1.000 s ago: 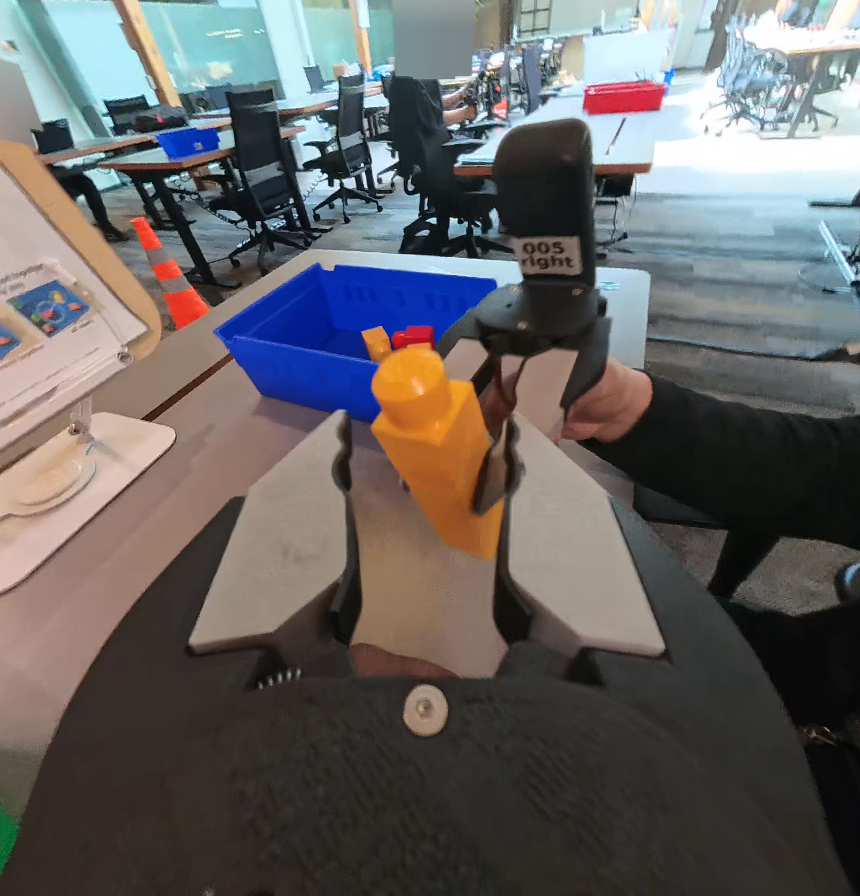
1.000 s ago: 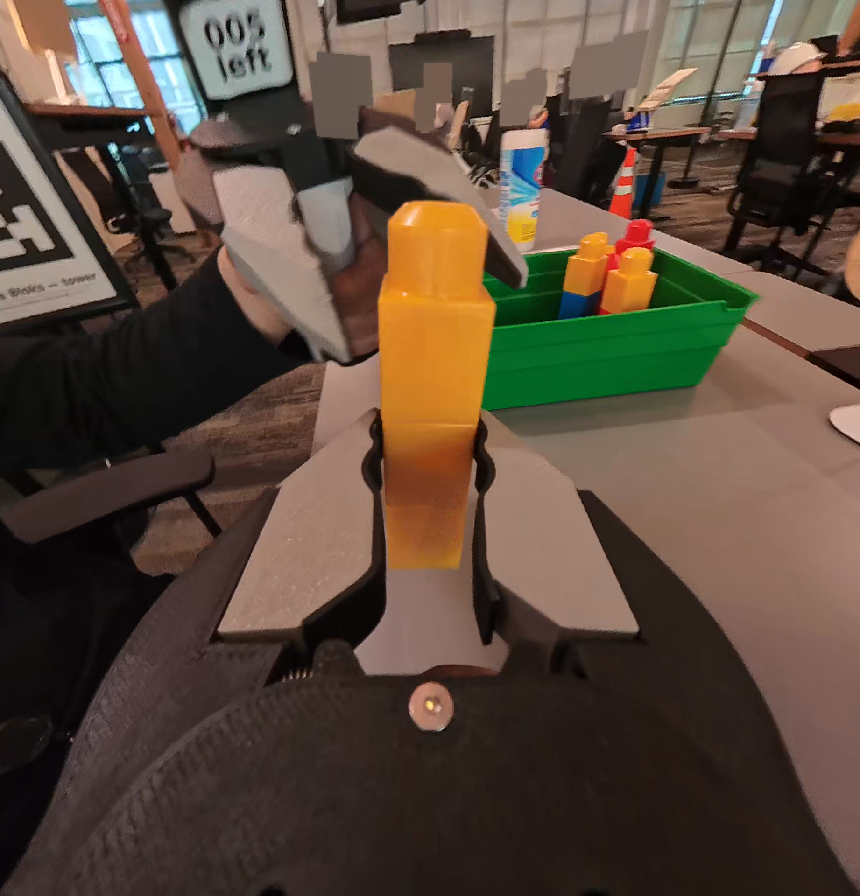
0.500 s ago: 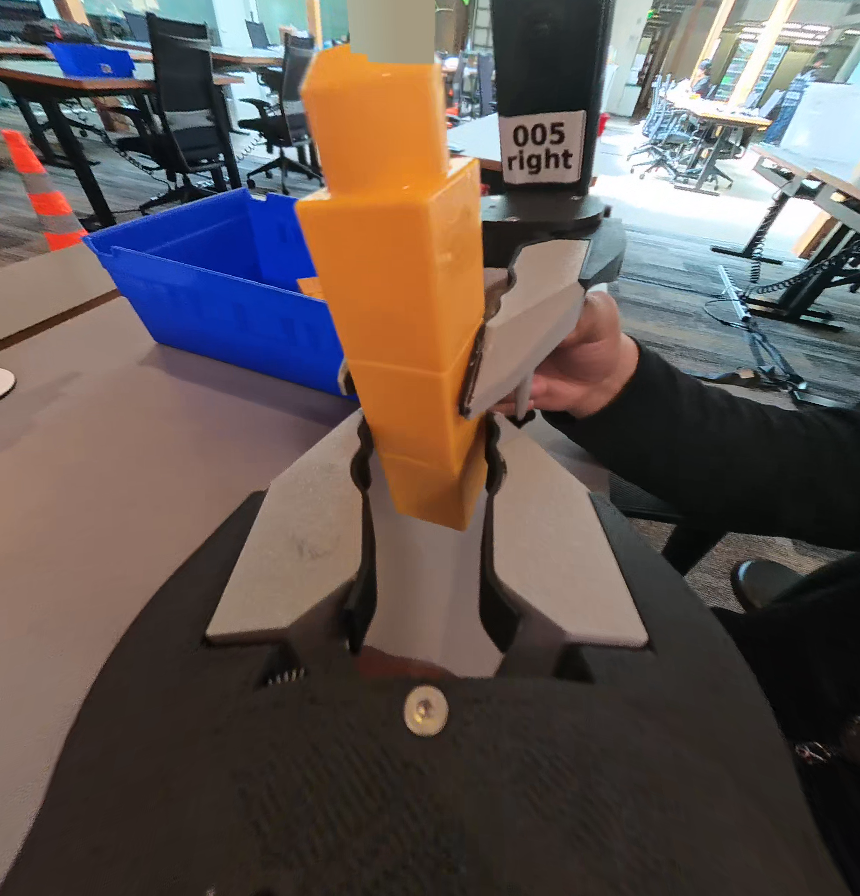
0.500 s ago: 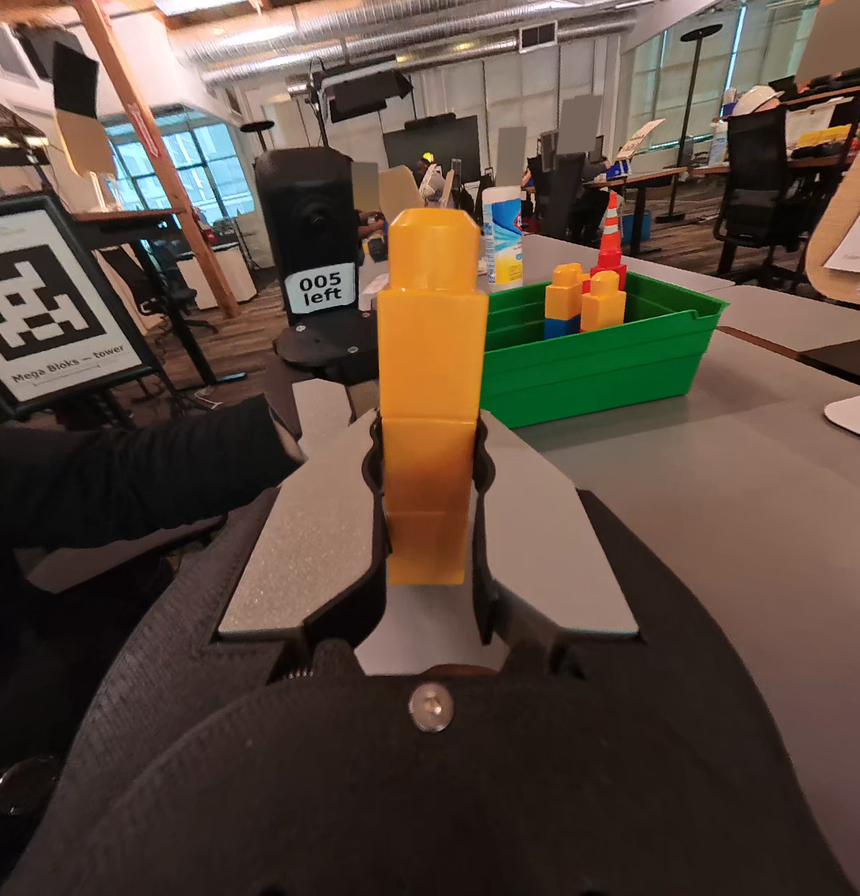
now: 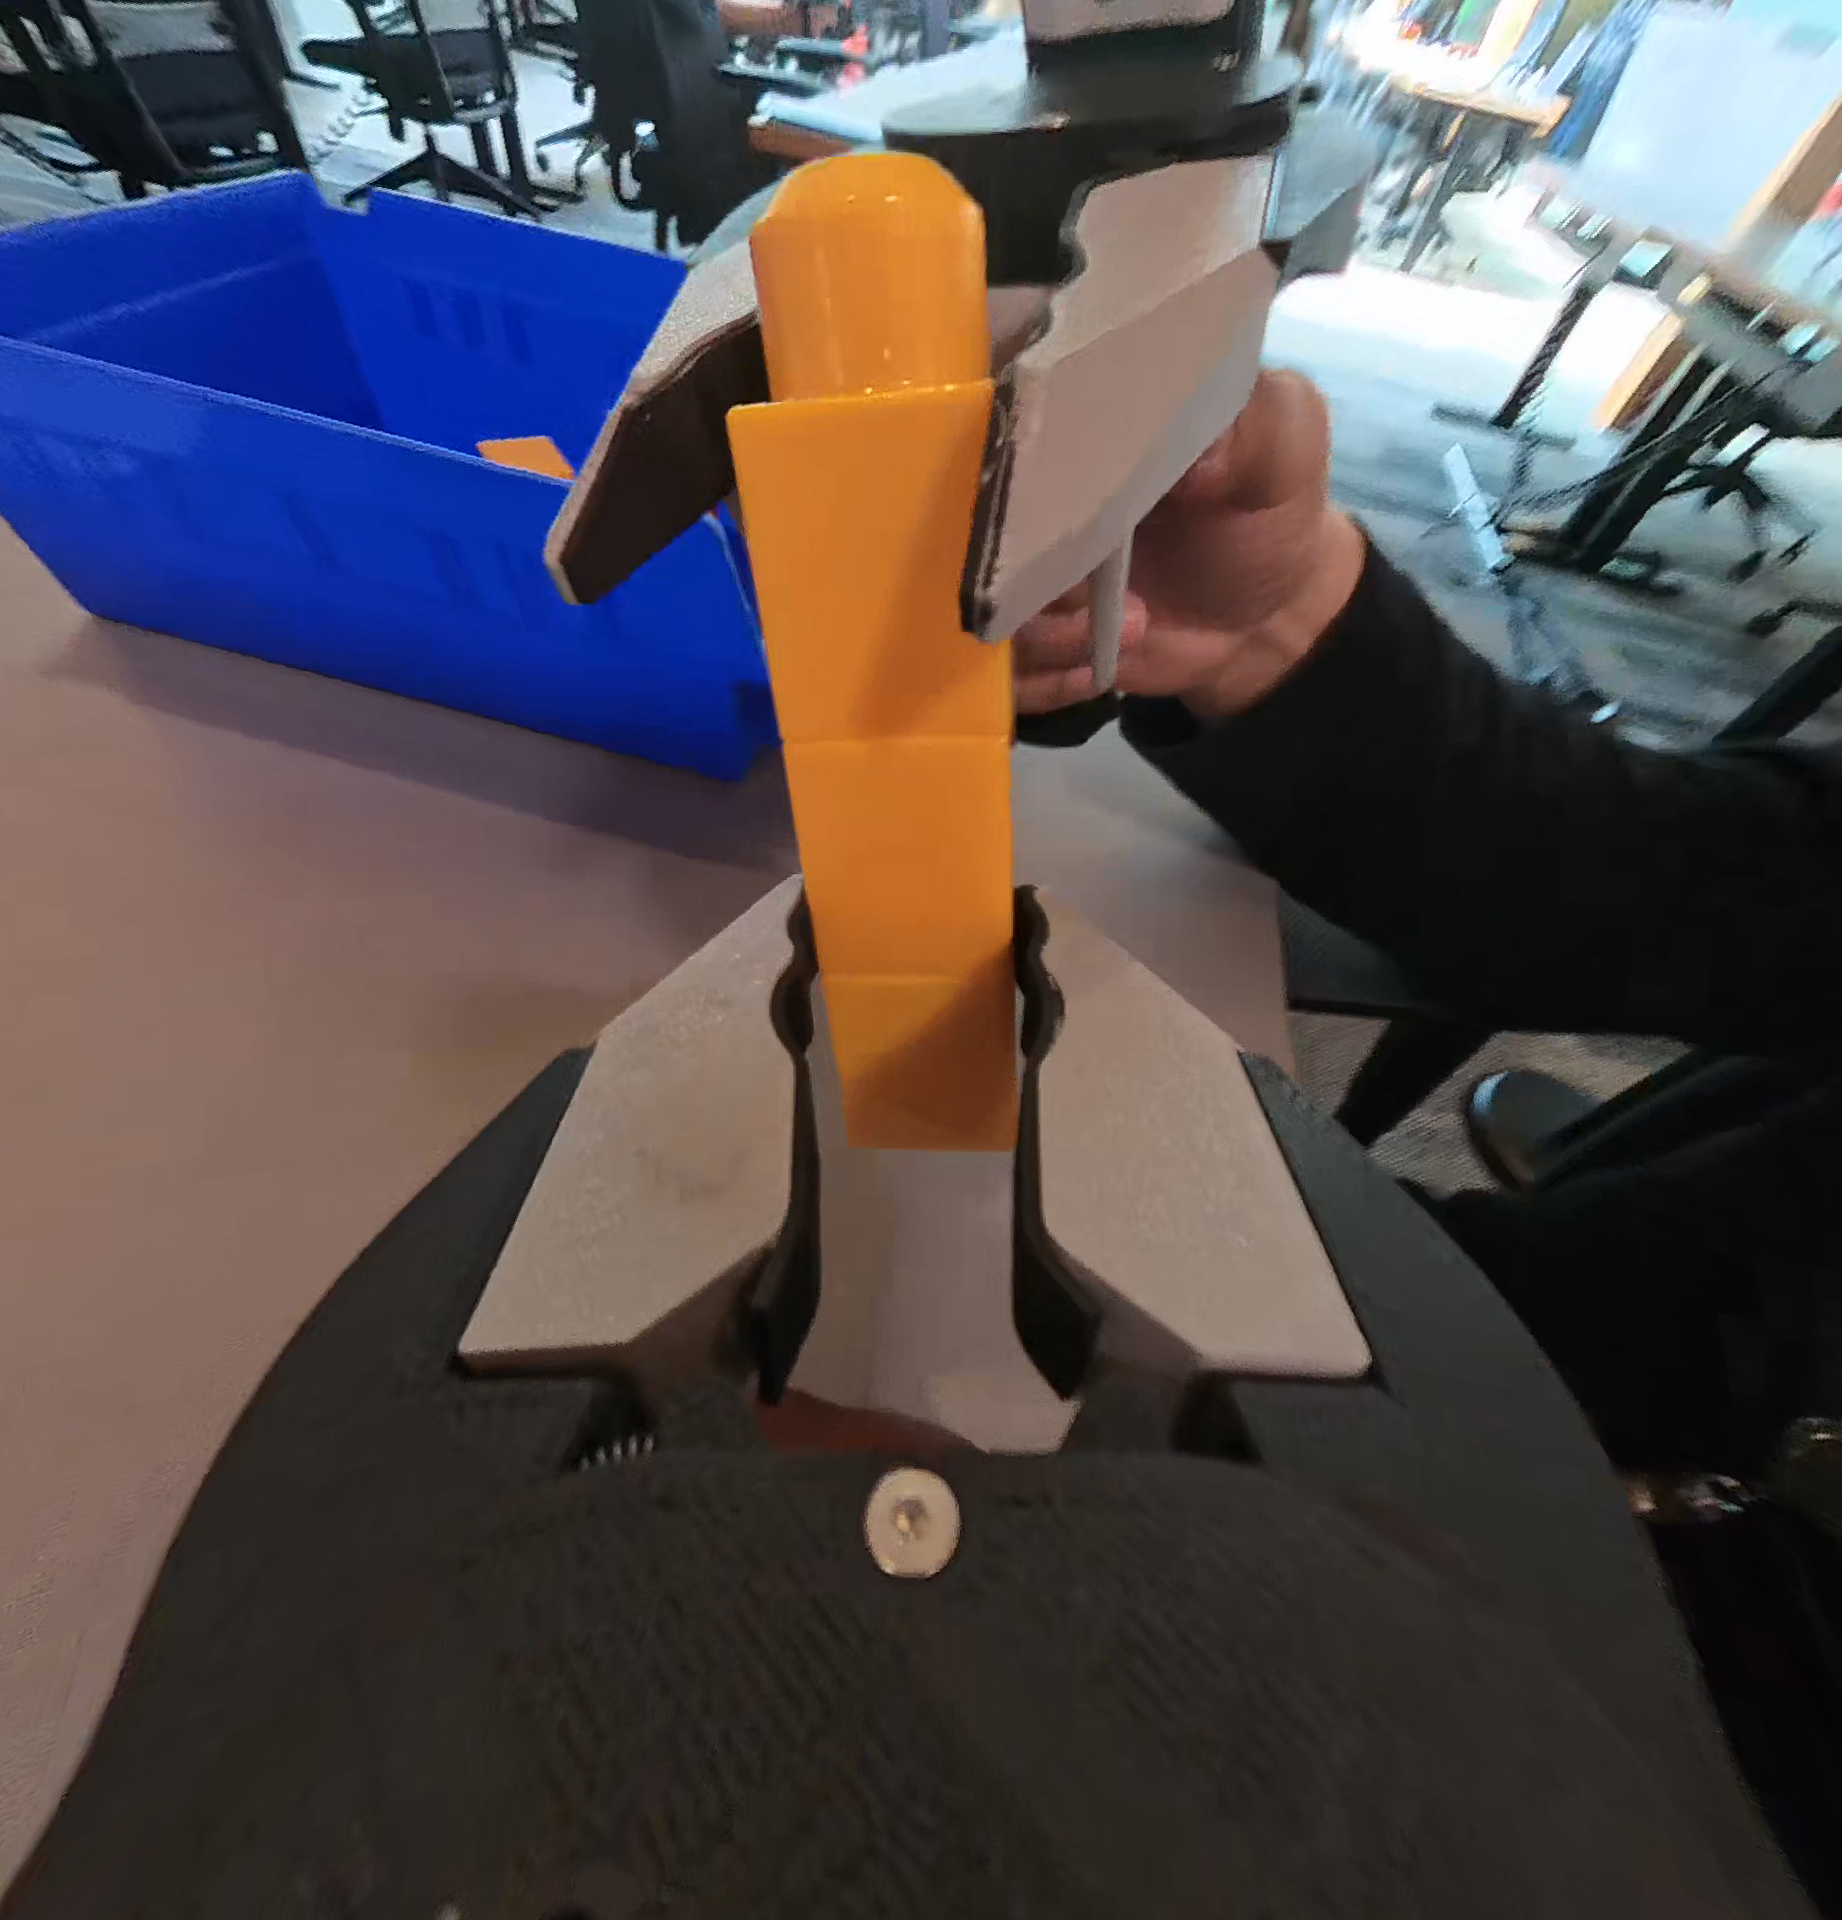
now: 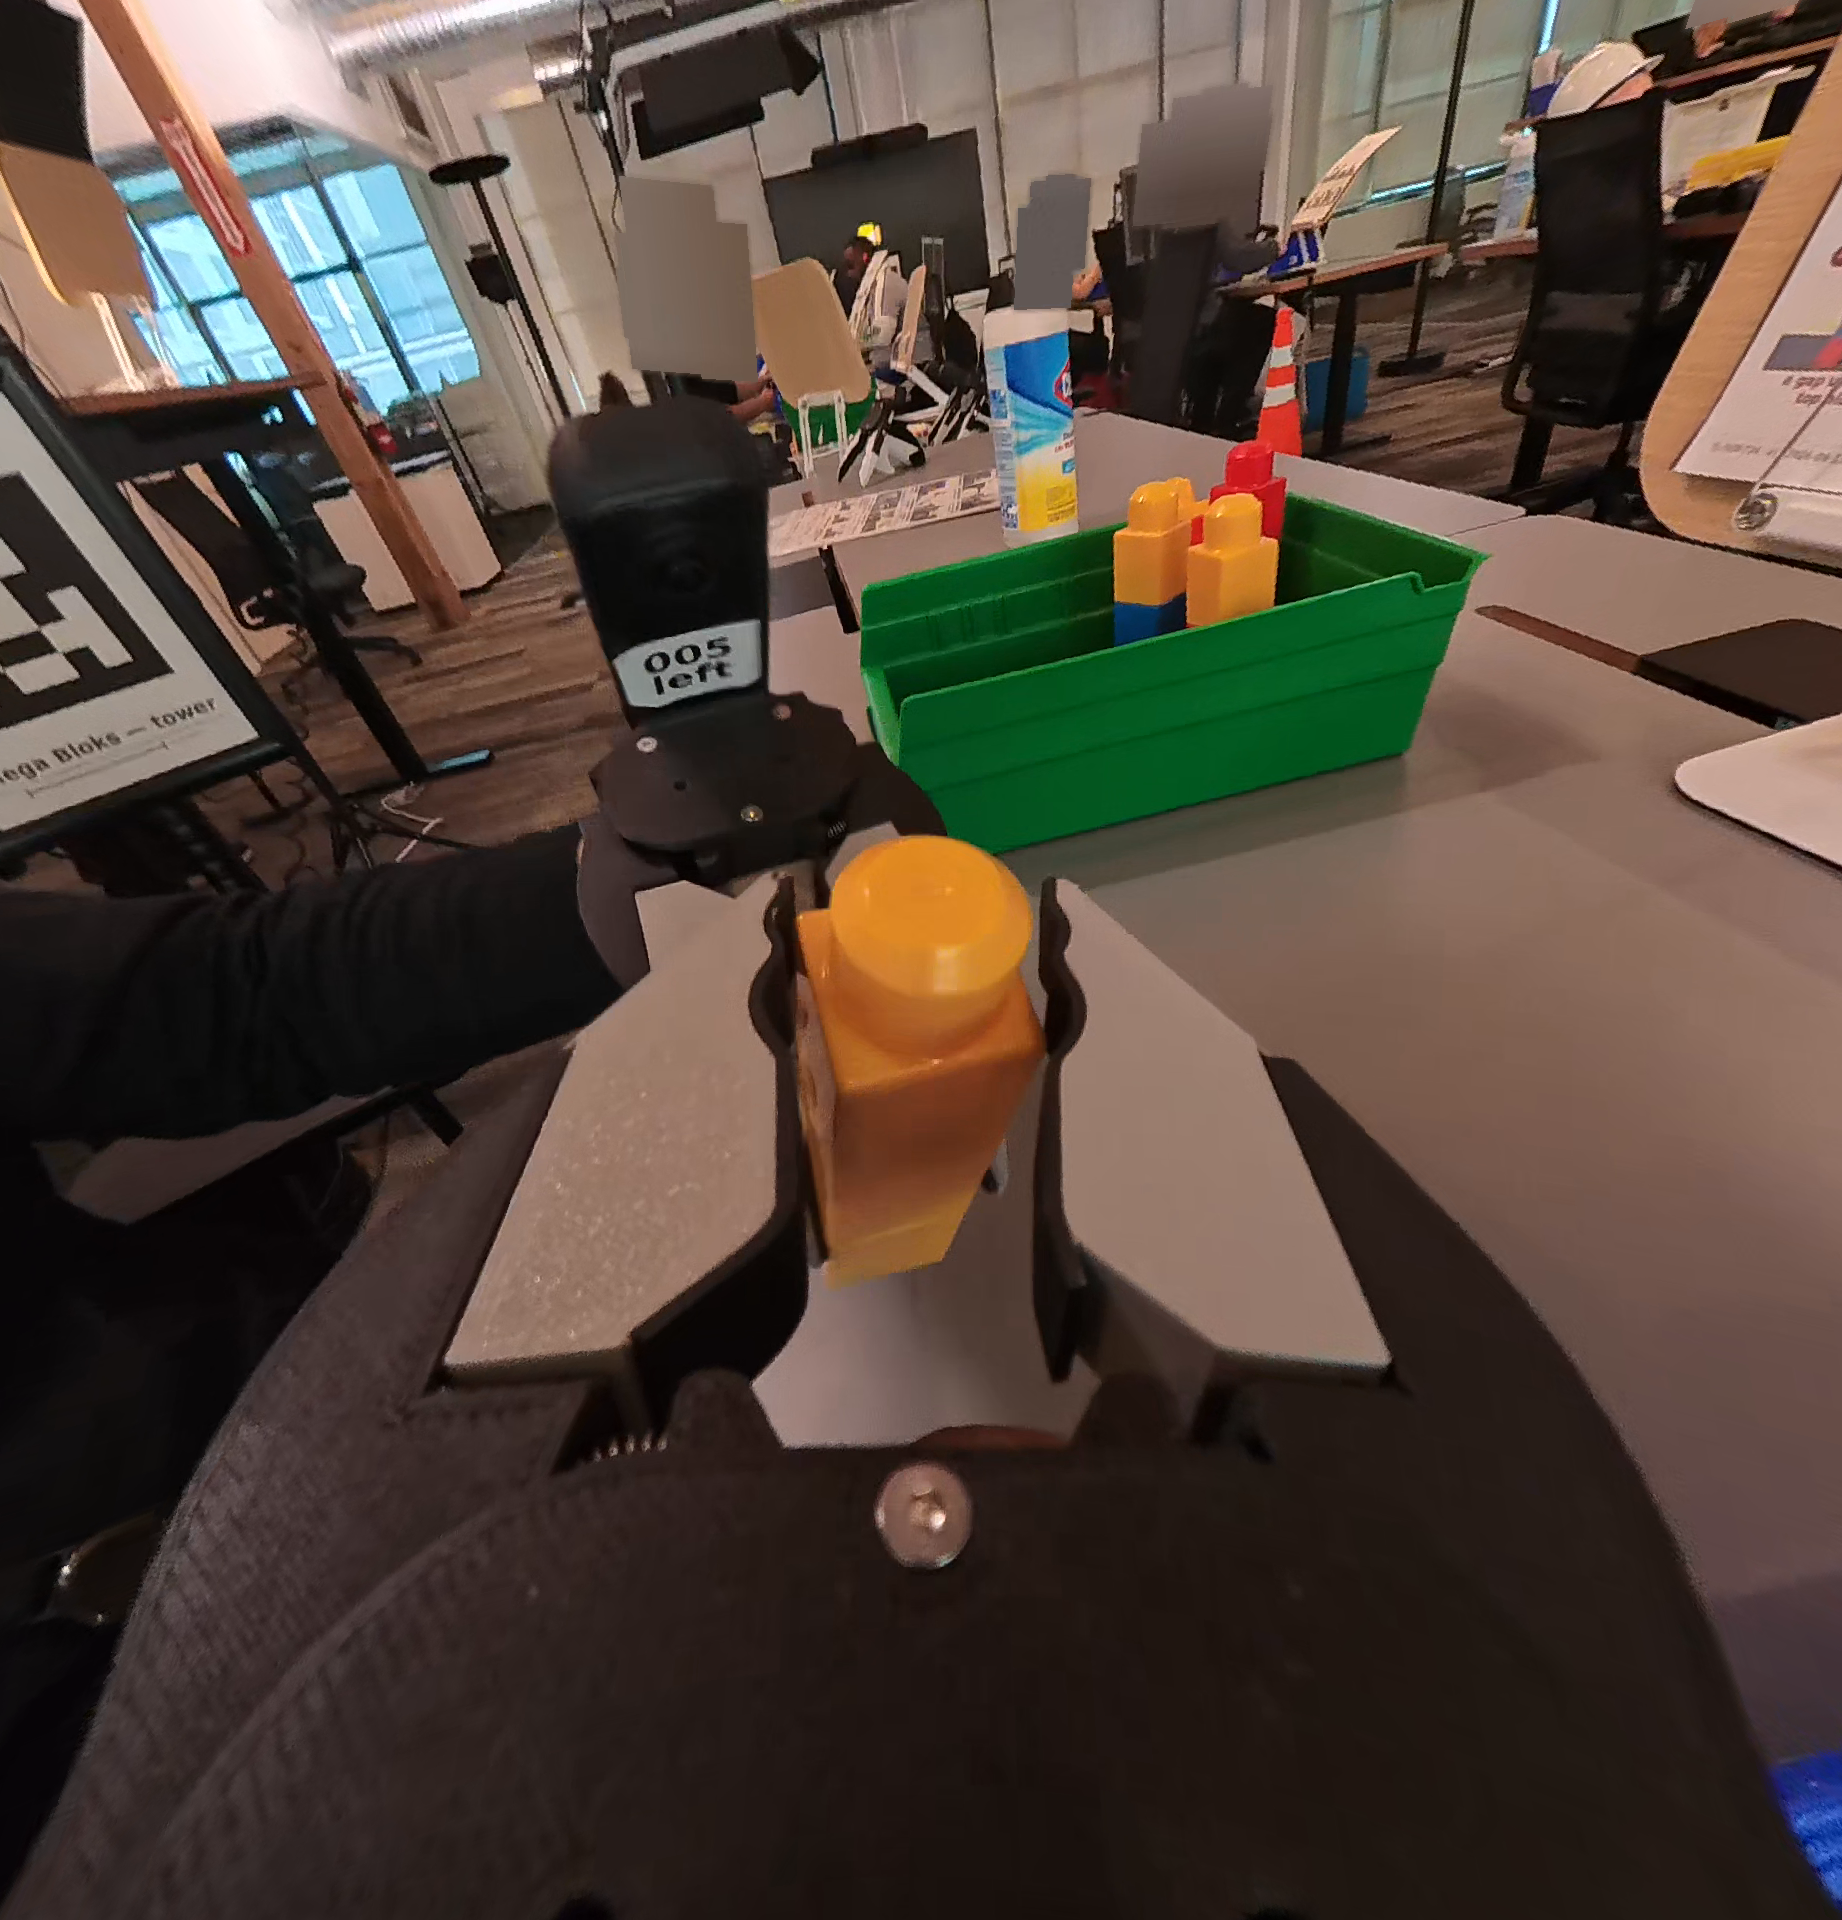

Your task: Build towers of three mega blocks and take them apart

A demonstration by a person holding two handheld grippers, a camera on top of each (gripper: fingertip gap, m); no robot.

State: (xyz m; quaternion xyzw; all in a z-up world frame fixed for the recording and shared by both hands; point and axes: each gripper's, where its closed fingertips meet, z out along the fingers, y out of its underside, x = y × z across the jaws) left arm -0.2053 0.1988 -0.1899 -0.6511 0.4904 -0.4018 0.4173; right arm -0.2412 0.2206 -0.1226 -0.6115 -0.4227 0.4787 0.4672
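A: Biggest first: the grey table (image 5: 273, 987) carries a blue bin (image 5: 304, 488) beyond the left gripper, and a green bin (image 6: 1156, 686) beyond the right one, with finished towers (image 6: 1197, 556) standing inside it.

B: And the orange tower (image 5: 896, 727)?

A: In mid-air between both tools. The left gripper (image 5: 912, 997) is clamped on its bottom blocks; the right gripper (image 5: 844, 457) pinches the top block near the stud. Judging by that split grip, one holds the base steady while the other seats or pulls off the top.

B: Anything in the way?

A: The blue bin sits just behind the tower. A wipes canister (image 6: 1031, 426) and a traffic cone (image 6: 1281, 384) stand well beyond.
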